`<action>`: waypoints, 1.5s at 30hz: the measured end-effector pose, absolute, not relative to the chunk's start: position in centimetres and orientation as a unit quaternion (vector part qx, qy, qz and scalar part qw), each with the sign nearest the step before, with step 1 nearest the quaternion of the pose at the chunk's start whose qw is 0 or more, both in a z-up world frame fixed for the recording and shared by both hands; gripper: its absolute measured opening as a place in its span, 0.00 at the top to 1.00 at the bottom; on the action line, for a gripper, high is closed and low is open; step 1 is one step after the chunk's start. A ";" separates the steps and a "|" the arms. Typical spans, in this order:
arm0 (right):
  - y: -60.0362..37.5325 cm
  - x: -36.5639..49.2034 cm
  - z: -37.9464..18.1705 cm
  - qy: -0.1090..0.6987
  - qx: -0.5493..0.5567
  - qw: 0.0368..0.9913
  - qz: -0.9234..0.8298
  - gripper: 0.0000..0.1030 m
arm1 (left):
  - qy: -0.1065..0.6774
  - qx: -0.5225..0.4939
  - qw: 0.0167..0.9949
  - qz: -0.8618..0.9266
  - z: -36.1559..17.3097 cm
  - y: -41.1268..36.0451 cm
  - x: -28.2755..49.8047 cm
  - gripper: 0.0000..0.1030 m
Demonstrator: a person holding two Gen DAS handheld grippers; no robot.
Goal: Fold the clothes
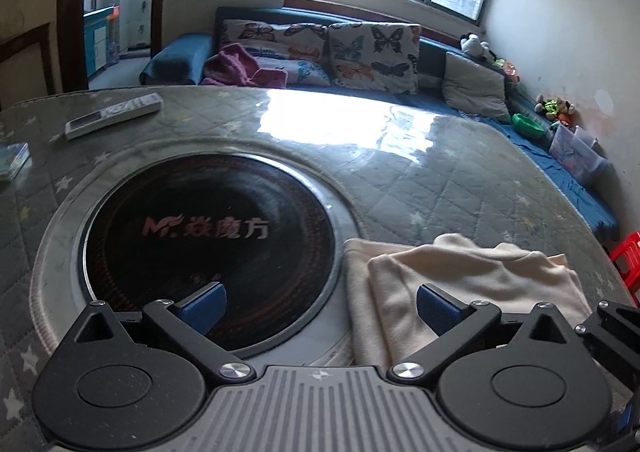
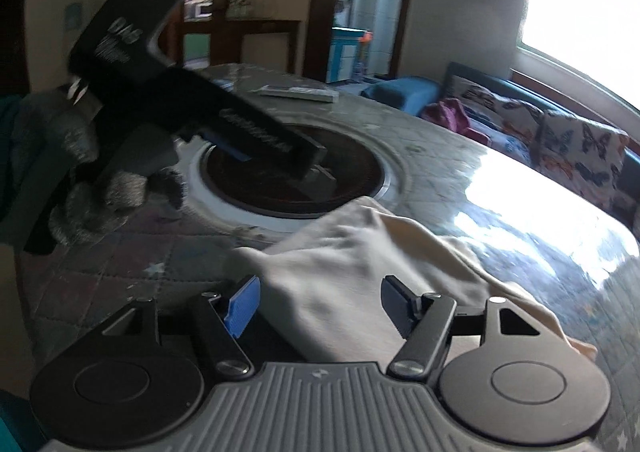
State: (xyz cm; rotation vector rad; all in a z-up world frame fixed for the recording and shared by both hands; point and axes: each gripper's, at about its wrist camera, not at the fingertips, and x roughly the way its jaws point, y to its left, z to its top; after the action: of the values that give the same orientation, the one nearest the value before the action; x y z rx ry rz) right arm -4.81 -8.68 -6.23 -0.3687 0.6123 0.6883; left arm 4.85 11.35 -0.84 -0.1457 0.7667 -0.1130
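Note:
A cream garment lies folded in layers on the glass-topped table, right of the round black heater plate. My left gripper is open and empty, hovering over the plate's right edge and the garment's left edge. In the right wrist view the same garment lies rumpled just ahead of my right gripper, which is open and empty with its jaws apart over the near part of the cloth. The left gripper's body, held by a gloved hand, hangs over the plate.
A white remote and a small box lie at the table's far left. A blue sofa with butterfly cushions and a purple cloth stands behind the table. A red stool is at the right.

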 end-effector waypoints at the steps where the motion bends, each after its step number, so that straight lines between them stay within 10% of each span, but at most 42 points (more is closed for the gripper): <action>1: -8.2 -5.0 -6.3 0.291 -0.185 0.877 0.334 0.33 | 0.376 -0.071 0.922 -0.051 -0.9 11.5 4.8 0.00; 9: -4.5 -5.9 -7.2 0.279 -0.249 0.856 0.356 0.41 | 0.400 -0.100 0.911 -0.033 -1.6 13.0 4.8 0.00; 22: -3.5 -5.1 -8.0 0.274 -0.265 0.861 0.336 0.83 | 0.424 -0.198 0.882 -0.044 -1.8 14.4 4.4 0.00; 37: -8.7 -3.9 -3.8 0.278 -0.098 0.892 0.343 0.86 | 0.459 -0.362 0.807 -0.087 -3.4 12.6 5.7 0.04; 43: -9.5 -4.4 -3.9 0.274 -0.084 0.887 0.362 0.87 | 0.464 -0.392 0.789 -0.093 -4.4 11.9 5.9 0.33; 45: -9.8 -4.7 -3.9 0.273 -0.082 0.885 0.367 0.87 | 0.471 -0.397 0.782 -0.090 -4.8 11.8 6.0 0.63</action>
State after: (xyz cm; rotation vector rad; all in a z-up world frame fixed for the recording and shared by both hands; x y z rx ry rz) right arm -4.65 -9.80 -3.93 -0.1697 0.5681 0.7639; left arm 5.99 11.84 -4.81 -0.8575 1.0180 -0.1940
